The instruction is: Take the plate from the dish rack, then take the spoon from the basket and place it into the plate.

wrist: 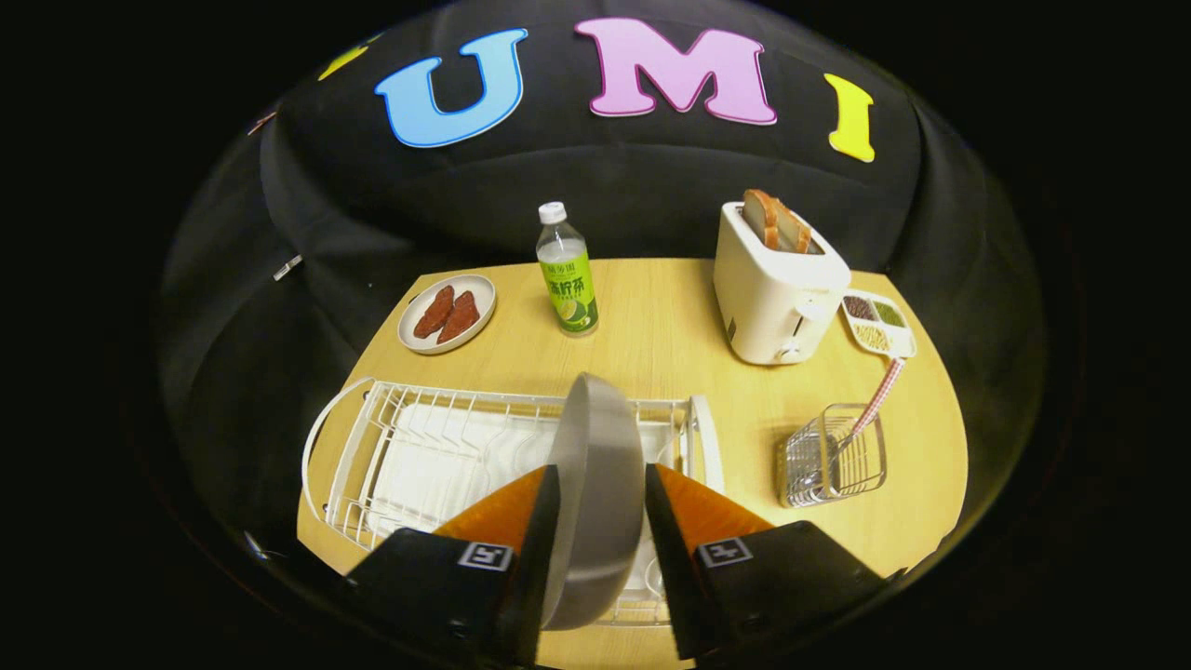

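Gripper view: claw [600,484] clamped w/ both fingers on upright plate [595,465], above dish rack [419,447].

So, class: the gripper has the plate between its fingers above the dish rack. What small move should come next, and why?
Probably lift the grey plate clear of the white dish rack: the gripper seems shut on it, upright over the rack.

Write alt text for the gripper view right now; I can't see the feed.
The hand-held gripper has a grey plate standing on edge between its fingers, over the white dish rack. Beyond the rack to one side, a wire basket holds a checked-handled spoon; a toaster, bottle and snack dish sit further back.
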Demonstrator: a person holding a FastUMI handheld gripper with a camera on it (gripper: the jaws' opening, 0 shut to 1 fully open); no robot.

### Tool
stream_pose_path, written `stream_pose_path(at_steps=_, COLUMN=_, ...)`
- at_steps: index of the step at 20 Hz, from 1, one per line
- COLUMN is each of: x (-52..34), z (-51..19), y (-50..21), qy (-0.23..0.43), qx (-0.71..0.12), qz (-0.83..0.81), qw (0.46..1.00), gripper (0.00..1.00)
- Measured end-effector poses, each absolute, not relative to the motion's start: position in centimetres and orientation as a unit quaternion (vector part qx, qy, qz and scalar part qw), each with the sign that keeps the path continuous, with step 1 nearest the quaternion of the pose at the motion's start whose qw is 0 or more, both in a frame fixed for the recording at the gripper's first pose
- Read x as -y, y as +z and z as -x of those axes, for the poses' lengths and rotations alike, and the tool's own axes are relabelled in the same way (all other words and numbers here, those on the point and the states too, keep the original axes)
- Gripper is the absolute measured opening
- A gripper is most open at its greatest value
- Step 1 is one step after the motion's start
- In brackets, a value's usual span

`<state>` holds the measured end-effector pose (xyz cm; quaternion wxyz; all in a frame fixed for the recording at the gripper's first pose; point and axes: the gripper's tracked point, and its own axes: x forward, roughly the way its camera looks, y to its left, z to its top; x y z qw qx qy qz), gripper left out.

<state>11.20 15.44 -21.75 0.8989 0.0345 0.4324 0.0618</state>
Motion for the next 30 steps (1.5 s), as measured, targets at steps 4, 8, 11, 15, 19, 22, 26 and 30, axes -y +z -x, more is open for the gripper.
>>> stream_pose_path(at_steps=4, x=-15.4, z=-11.0, y=-21.6, qy=0.049, qx=-0.447, qz=-0.04, qw=0.892, gripper=0.42)
stream_pose_path(at_steps=8, x=-15.1, z=-11.2, y=-20.8, qy=0.019, qx=-0.441, qz=-0.037, qw=0.896, gripper=0.35)
stream_pose_path(at_steps=11, x=-15.5, z=-11.3, y=-20.0, qy=0.01, qx=-0.436, qz=-0.015, qw=0.9, gripper=0.35)
stream_pose_path(at_steps=15, x=-15.4, z=-11.6, y=-19.1, qy=-0.007, qx=-0.428, qz=0.005, qw=0.904, gripper=0.35)
stream_pose_path(at_steps=19, x=-14.4, z=-11.2, y=-18.6, qy=-0.02, qx=-0.429, qz=0.005, qw=0.903, gripper=0.35)
stream_pose_path(at_steps=22, x=-14.0, z=-10.9, y=-18.3, qy=-0.021, qx=-0.429, qz=0.003, qw=0.903, gripper=0.34)
stream_pose_path(at_steps=26, x=-13.4, z=-10.2, y=-18.3, qy=-0.013, qx=-0.42, qz=0.006, qw=0.907, gripper=0.32)
stream_pose_path(at_steps=30, x=-12.8, z=-8.2, y=-19.5, qy=0.004, qx=-0.438, qz=-0.022, qw=0.899, gripper=0.27)
